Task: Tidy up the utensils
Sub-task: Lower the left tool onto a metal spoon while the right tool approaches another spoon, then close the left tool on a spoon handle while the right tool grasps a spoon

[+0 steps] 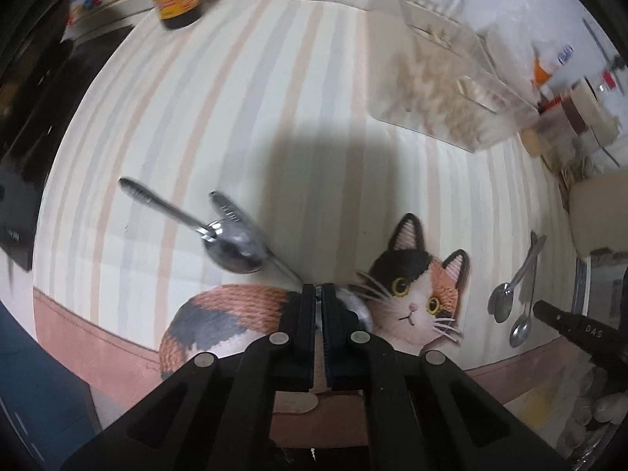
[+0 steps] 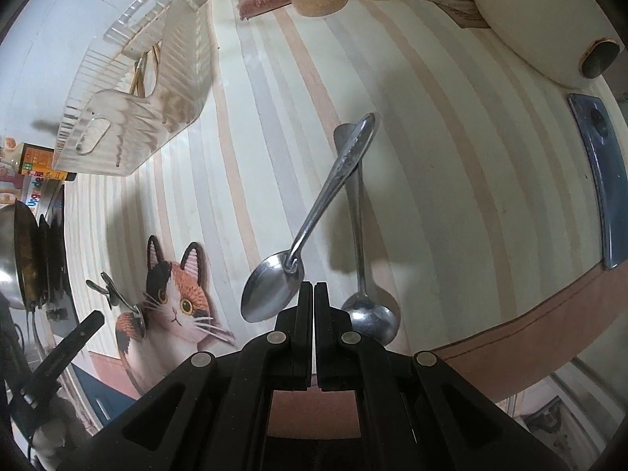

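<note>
Clenched, the left gripper (image 1: 318, 289) pinches a spoon (image 1: 355, 306) by its bowl over the cat print (image 1: 416, 294) at the surface's (image 1: 235, 117) near edge. Another spoon (image 1: 231, 245) lies alongside. Only the right wrist view shows the right gripper (image 2: 314, 287), fingers pressed together with a third spoon (image 2: 274, 290) against them. Beyond, a clear rack (image 2: 129, 90) stands near the far edge.

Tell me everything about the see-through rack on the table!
The clear plastic rack looks ribbed, with slotted walls and a cut-out handle hole at each end. It sits on the striped tablecloth, far from the spoons, near the wall. A couple of thin wooden sticks, maybe chopsticks, stand inside. No gripper touches it.
</note>
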A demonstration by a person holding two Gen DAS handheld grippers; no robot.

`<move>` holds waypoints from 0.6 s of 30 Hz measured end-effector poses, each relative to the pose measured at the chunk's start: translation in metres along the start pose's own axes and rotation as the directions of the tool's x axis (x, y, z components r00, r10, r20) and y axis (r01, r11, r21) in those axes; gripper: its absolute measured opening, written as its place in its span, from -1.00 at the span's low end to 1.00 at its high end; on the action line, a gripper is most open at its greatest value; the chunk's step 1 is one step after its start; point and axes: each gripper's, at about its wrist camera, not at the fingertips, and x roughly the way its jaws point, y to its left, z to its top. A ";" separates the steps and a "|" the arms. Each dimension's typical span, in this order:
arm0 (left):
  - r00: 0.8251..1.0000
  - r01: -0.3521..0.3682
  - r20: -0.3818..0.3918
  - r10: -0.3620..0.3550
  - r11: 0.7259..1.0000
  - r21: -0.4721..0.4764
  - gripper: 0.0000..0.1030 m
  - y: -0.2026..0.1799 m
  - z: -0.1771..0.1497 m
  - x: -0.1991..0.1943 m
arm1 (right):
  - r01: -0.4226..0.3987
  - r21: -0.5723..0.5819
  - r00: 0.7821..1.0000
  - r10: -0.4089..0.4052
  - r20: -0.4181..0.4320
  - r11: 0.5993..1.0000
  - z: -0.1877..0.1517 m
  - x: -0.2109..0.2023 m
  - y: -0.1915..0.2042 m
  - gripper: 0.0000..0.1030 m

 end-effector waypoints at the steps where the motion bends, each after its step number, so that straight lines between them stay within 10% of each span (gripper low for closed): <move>1: 1.000 0.008 -0.018 -0.009 0.999 -0.038 -0.94 0.015 -0.001 0.001 | -0.002 0.000 1.000 0.002 -0.002 1.000 0.000 0.001 0.001 -0.98; 4: 0.982 0.106 -0.134 -0.137 0.970 -0.217 -0.54 0.037 -0.008 0.024 | -0.007 0.001 1.000 0.007 -0.023 1.000 0.001 0.008 0.005 -0.85; 10: 0.946 0.182 -0.186 -0.263 0.912 -0.367 -0.48 0.036 -0.022 0.043 | -0.003 0.018 0.999 0.004 -0.046 1.000 -0.005 0.017 0.007 -0.84; 18: 0.958 0.091 -0.215 -0.190 0.911 -0.402 -0.23 0.024 -0.013 0.057 | 0.019 0.044 0.999 -0.017 -0.044 0.999 -0.012 0.018 -0.003 -0.84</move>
